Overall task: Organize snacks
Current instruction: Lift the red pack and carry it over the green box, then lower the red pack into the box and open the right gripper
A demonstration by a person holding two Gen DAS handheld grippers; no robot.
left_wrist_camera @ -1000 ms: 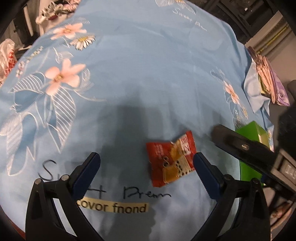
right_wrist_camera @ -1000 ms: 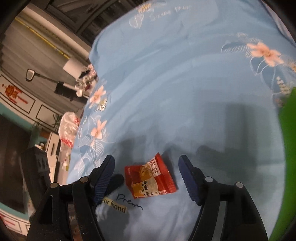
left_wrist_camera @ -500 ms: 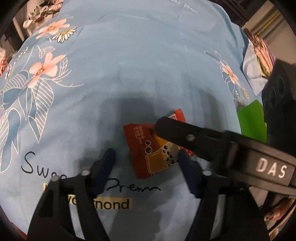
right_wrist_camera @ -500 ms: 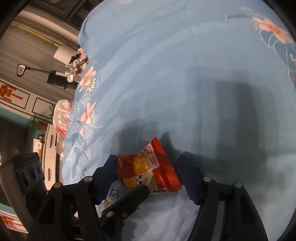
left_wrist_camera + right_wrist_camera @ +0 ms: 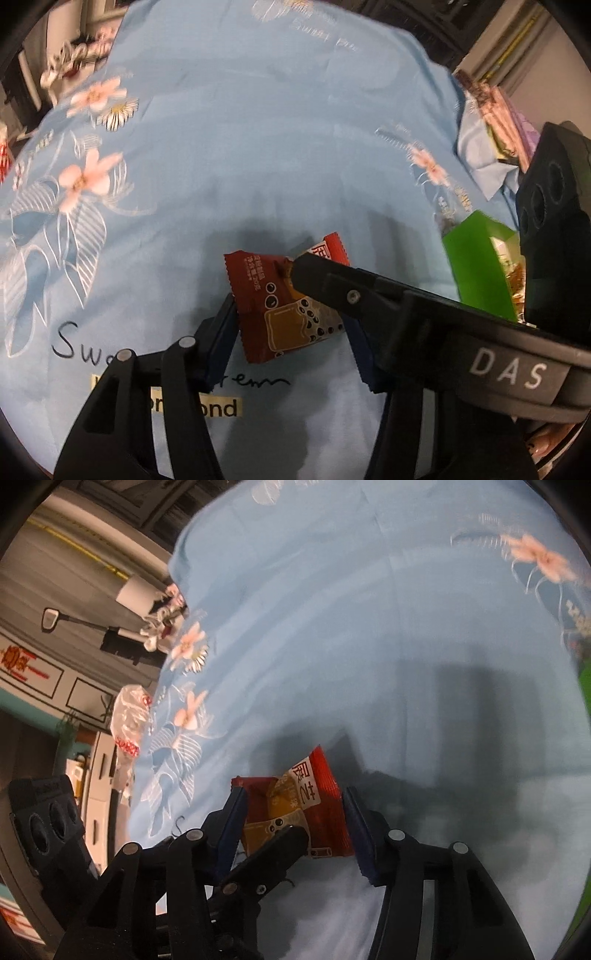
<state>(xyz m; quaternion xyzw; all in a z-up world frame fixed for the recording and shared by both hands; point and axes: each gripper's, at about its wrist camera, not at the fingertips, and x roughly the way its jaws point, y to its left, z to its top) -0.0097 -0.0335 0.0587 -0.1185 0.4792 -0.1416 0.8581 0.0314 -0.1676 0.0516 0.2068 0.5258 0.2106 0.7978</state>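
Snack packet point(image 5: 291, 306) on blue cloth point(image 5: 258, 147) | both grippers, left point(image 5: 291, 332) and right point(image 5: 295, 827), closing around it, contact unclear | green box point(image 5: 476, 262) awaits; sorting barely begun

Tabletop under a pale blue flowered cloth point(image 5: 258, 147), red snack packet point(image 5: 291, 306) between the fingers, green box point(image 5: 476, 266) right of the fingers.

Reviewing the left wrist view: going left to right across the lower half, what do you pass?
Pink flower print → handwritten black lettering → red snack packet → green box → black camera block of the other tongs.
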